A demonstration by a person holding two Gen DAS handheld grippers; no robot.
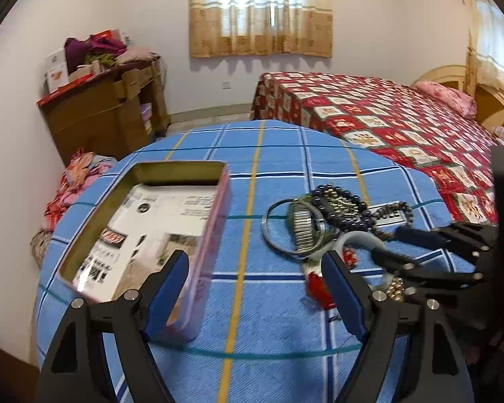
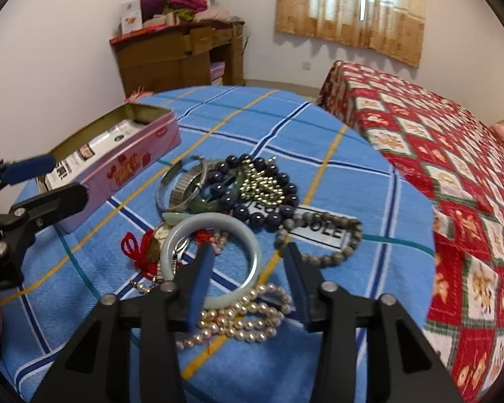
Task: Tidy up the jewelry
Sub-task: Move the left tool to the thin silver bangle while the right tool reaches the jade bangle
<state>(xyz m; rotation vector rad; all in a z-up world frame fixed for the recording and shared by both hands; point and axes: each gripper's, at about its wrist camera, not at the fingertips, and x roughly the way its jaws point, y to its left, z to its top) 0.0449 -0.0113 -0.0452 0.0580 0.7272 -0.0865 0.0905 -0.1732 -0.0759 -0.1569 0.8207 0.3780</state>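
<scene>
A heap of jewelry lies on the blue checked tablecloth [image 2: 285,127]: a pale jade bangle [image 2: 215,221], a pearl necklace [image 2: 238,319], dark blue beads [image 2: 257,218], a grey bead bracelet [image 2: 326,258], a metal watch band [image 2: 178,191] and a red knot [image 2: 134,252]. My right gripper [image 2: 248,250] is open and straddles the jade bangle's right rim, one finger inside the ring and one outside; the pads stand clear of it. An open pink tin box [image 2: 134,168] lies to the left. My left gripper [image 1: 255,255] is open and empty, its left finger over the tin's [image 1: 215,235] near end.
A bed with a red patterned quilt [image 2: 453,168] runs along the table's right side. A wooden cabinet [image 2: 171,57] piled with clothes and boxes stands against the far wall. Folded printed paper lies inside the tin. Bare cloth lies between the tin and the jewelry heap.
</scene>
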